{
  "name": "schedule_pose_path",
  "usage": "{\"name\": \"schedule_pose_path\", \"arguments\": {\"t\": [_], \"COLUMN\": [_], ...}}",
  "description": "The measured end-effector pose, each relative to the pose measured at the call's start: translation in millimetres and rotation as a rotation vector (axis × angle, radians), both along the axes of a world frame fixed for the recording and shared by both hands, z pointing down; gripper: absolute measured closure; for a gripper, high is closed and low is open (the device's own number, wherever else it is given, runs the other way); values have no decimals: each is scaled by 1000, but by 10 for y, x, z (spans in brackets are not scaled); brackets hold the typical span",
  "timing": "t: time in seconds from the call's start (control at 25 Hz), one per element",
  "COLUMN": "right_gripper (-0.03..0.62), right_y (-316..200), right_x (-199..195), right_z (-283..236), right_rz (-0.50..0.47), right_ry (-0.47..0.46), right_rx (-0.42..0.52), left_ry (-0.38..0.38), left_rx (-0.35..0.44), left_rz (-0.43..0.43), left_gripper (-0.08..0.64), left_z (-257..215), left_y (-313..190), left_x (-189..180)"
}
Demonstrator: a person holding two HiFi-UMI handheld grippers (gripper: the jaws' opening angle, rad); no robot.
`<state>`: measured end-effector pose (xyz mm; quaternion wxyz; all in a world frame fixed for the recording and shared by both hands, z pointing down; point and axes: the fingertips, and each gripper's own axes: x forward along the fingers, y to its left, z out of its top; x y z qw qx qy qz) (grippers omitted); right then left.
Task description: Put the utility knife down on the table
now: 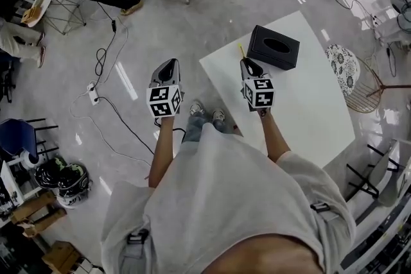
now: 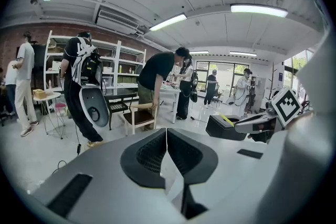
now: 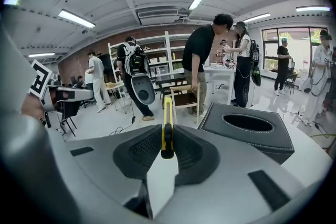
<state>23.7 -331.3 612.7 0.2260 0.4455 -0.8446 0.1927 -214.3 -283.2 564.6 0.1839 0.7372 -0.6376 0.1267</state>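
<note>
A yellow utility knife [image 3: 167, 126] sticks out forward from between the jaws of my right gripper [image 3: 167, 150], which is shut on it. From the head view the knife [image 1: 242, 51] pokes out past that gripper [image 1: 250, 67], held above the near left corner of the white table [image 1: 314, 106]. My left gripper [image 1: 167, 69] hovers over the floor to the left of the table, its jaws pressed together with nothing between them [image 2: 166, 152]. The left gripper view also catches the knife [image 2: 227, 119] off to the right.
A black tissue box [image 1: 274, 47] stands on the table's far end, just beyond the knife tip. A round patterned side table [image 1: 345, 70] sits to the right. Cables and a power strip [image 1: 93, 94] lie on the floor at left. Several people, chairs and shelves fill the room behind.
</note>
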Motion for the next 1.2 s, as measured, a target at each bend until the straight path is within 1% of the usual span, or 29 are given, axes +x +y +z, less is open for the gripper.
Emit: {"name": "schedule_pose_path", "arguments": {"t": [0.32,0.72,1.04,1.2], "right_gripper": [509,509,509,509], "right_y": [13,159,193,182], "right_x": [-24,20,29,13], "right_z": [157,396,596,686], "right_rz": [21,28,22,4], "right_ry": [40,83,110,135], "right_rx": [-49,-122,-153,-172], "left_ry": [34,67,66,69], "left_rx": [-34,-119,-149,-165], "left_rz": [23,41,55,49], "left_gripper": [537,537,537,537], "left_z": [133,438,620,678], "left_y": [-87,52,143,186], "left_x": [-33,9,29,7]}}
